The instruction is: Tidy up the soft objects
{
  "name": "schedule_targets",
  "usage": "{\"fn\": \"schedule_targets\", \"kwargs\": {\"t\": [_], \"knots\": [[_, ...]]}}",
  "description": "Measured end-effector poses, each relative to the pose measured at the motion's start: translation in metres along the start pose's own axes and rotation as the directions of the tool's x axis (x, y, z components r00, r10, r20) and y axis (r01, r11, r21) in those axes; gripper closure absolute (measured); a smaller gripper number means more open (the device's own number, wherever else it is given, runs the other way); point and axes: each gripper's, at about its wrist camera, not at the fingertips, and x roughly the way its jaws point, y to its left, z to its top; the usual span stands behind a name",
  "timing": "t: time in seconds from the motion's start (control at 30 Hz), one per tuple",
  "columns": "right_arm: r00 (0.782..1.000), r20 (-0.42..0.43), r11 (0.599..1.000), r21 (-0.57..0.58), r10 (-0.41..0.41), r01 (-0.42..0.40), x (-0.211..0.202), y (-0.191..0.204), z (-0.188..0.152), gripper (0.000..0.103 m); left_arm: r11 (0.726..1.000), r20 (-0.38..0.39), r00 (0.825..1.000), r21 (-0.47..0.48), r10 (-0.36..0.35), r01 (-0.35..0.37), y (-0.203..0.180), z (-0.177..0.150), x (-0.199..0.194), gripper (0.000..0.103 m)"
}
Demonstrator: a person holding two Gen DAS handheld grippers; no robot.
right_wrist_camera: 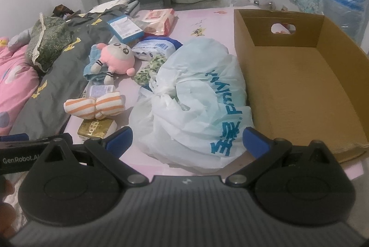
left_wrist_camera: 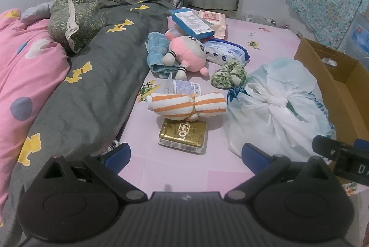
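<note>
both tools spread wide, left tool (left_wrist_camera: 185, 156) near striped towel roll (left_wrist_camera: 186, 105); right tool (right_wrist_camera: 186, 142) over plastic bag (right_wrist_camera: 196, 97)

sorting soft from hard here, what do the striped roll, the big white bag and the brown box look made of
Striped roll: seemingly terry cloth, fuzzy matte nap, cinched in the middle.
White bag: thin plastic film, translucent, crinkled, with a knotted top.
Brown box: cardboard, a matte brown surface, with a handle hole cut out.
</note>
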Motion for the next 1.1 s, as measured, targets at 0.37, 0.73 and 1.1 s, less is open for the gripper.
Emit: {"fn": "schedule_targets", "kwargs": {"t": [0.37, 0.73, 1.1], "knots": [[1.0, -0.002, 1.0, 0.001, -0.003, 0.003, 0.001, -0.0003, 0.0009, 0.001, 1.0, -0.009, 1.0, -0.005, -0.001, 0.001, 0.0009, 0.0017, 0.0045, 0.0], [1.0, 0.006, 1.0, 0.001, -0.003, 0.003, -0.0028, -0.0004, -0.0002, 0.001, 1.0, -0.008, 1.0, -0.01, 0.001, -0.001, 0.0027, 0.0005, 0.004, 0.0], [1.0, 0.004, 1.0, 0.003, -0.002, 0.002, -0.0044, -0.0008, -0.0009, 0.001, 1.0, -0.013, 1.0, -0.011, 0.003, -0.004, 0.004, -0.0011, 0.0036, 0.0]]}}
